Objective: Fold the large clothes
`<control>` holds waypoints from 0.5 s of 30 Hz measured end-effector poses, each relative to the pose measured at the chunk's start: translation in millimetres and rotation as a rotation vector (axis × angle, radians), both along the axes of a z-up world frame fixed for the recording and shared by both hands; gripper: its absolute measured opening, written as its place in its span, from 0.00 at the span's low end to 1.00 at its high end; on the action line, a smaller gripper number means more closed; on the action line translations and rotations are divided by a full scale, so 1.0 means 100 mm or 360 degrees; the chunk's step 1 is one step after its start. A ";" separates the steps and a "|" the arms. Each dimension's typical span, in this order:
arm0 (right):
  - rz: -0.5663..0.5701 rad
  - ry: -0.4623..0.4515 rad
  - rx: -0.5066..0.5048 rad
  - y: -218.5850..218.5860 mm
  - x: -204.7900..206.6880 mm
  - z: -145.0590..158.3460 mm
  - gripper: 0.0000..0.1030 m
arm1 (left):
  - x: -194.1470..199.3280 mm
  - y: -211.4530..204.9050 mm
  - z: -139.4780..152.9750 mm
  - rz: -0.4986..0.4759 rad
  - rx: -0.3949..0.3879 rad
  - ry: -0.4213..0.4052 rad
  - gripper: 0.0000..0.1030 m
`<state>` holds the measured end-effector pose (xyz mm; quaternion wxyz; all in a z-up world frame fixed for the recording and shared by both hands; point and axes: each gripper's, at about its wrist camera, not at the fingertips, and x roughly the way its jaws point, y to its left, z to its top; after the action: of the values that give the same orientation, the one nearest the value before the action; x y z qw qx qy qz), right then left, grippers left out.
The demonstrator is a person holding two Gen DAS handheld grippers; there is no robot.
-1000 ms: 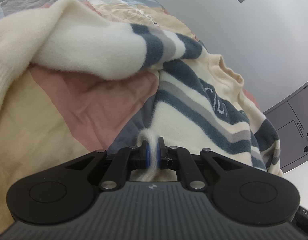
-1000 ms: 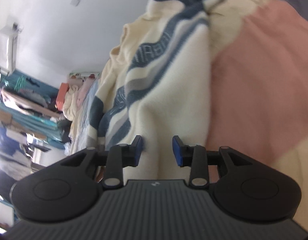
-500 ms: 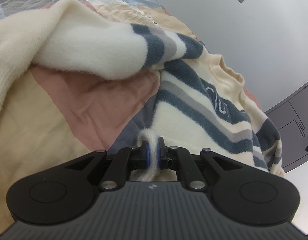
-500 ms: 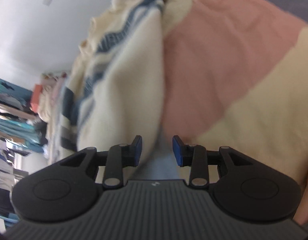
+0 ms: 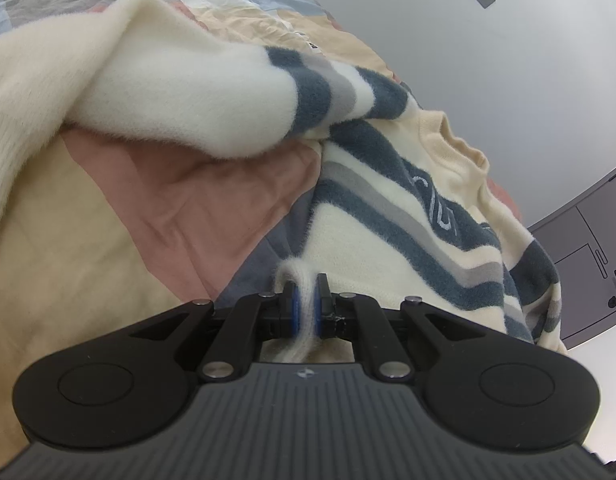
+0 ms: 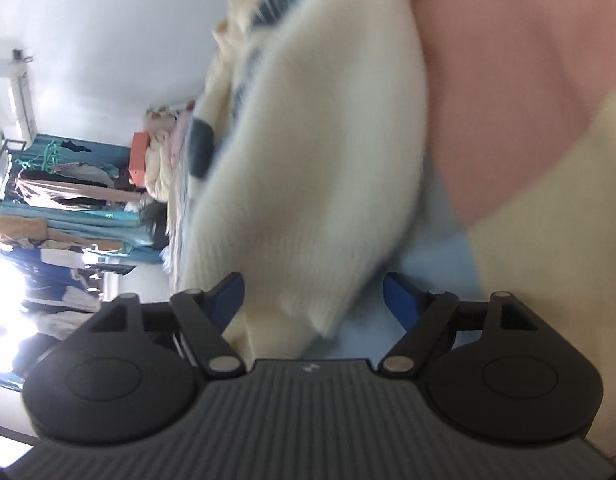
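While the left gripper (image 5: 303, 308) stays clamped on the sweater (image 5: 388, 240) hem, the right gripper (image 6: 312, 300) jaws are opening around the other corner, ungripped; fold pending.

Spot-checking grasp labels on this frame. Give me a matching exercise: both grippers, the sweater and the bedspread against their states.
Things:
1. left gripper
2. right gripper
3. sweater
4. bedspread

States:
A. pink, beige and blue patches, lying under everything
B. jaws opening, sweater hem between them, not pressed
C. cream with dark blue and grey stripes
D. clamped on a fold of cream fabric

Pairs: 1-D, 2-B, 3-C, 4-A
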<state>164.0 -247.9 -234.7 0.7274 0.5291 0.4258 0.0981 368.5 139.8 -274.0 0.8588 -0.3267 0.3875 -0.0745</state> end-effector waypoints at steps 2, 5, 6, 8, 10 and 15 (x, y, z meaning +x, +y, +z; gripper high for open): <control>-0.0033 -0.0007 -0.0016 -0.02 -0.01 0.01 0.75 | 0.00 0.00 0.00 -0.0001 0.0000 0.0001 0.08; -0.0085 -0.0044 -0.0102 -0.04 -0.05 0.09 0.47 | 0.00 0.00 0.00 0.0000 0.0000 0.0001 0.08; -0.0090 -0.0047 -0.0132 -0.04 -0.06 0.11 0.31 | 0.00 0.00 0.00 -0.0001 0.0001 0.0000 0.08; -0.0084 -0.0077 -0.0138 -0.07 -0.07 0.13 0.19 | -0.01 0.00 0.01 -0.0002 0.0002 -0.0002 0.08; -0.0083 -0.0122 -0.0182 -0.08 -0.09 0.21 0.13 | -0.03 0.02 0.03 0.0016 -0.0025 -0.0018 0.08; -0.0096 -0.0240 -0.0494 -0.11 -0.30 0.63 0.11 | -0.18 0.07 0.19 0.0023 -0.0051 -0.0057 0.08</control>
<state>134.3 -259.2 -172.2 0.8329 0.4140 0.3639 0.0487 350.7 146.4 -255.5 0.8607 -0.3418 0.3686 -0.0803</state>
